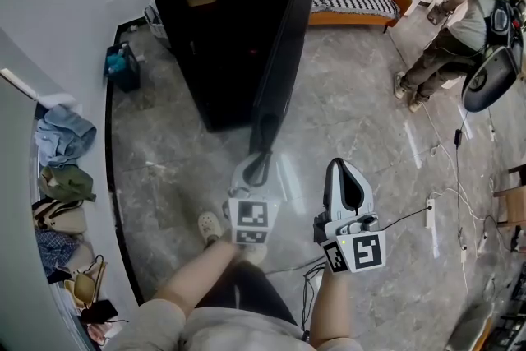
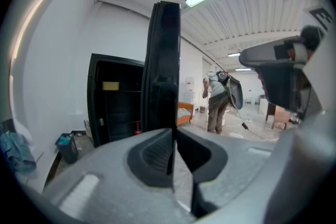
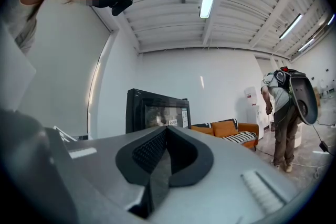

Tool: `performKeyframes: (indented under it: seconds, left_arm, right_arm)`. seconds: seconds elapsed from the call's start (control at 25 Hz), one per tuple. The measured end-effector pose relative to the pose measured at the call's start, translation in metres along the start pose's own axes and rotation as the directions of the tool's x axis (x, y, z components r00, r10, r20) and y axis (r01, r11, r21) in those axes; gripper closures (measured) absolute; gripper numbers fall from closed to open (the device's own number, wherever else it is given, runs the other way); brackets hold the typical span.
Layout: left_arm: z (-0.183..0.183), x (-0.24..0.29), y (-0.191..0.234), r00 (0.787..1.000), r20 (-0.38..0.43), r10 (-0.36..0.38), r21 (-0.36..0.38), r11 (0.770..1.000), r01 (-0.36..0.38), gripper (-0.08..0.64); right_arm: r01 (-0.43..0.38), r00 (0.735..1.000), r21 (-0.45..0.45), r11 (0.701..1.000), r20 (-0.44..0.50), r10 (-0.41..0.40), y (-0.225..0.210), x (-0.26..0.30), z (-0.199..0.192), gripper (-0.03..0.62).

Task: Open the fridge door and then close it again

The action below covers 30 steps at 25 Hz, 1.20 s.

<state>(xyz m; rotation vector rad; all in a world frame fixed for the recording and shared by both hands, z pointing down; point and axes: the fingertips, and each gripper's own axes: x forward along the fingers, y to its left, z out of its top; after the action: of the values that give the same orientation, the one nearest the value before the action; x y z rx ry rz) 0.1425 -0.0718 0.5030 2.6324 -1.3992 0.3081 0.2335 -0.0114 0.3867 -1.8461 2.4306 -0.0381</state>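
The black fridge (image 1: 222, 29) stands at 12 o'clock in the head view, a tall, glossy, square-edged box. Its cabinet is open. Inside it, a yellowish box (image 2: 110, 85) sits on an upper shelf and a red bottle (image 2: 137, 127) stands low down. At the fridge's 9 o'clock, a blue bin (image 1: 123, 66) holds blue-green items I cannot identify.

The door (image 1: 283, 45) is a thin dark slab, swung out edge-on toward the person. The left hand-held gripper (image 1: 265, 140) pinches the door's free edge between its ribbed black pads.

The right hand-held gripper (image 1: 341, 168) hangs at 5 o'clock of the fridge, well apart from it. Its pads are pressed together on nothing.

The floor (image 1: 362, 119) is polished grey marble.
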Motion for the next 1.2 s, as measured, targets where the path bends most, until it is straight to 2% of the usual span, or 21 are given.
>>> performKeyframes:
  seconds: [0.44, 1.2]
  left_arm:
    - [-0.001, -0.005, 0.023, 1.0, -0.001, 0.013, -0.042, 0.999, -0.013, 0.529]
    - [0.001, -0.01, 0.1, 0.993, 0.005, 0.119, -0.081, 0.99, -0.119, 0.52]
  right_arm:
    - [-0.034, 0.999, 0.002, 0.999, -0.001, 0.034, 0.013, 0.016, -0.002, 0.604]
    - [-0.08, 0.997, 0.009, 0.997, -0.009, 0.08, 0.036, 0.045, -0.008, 0.603]
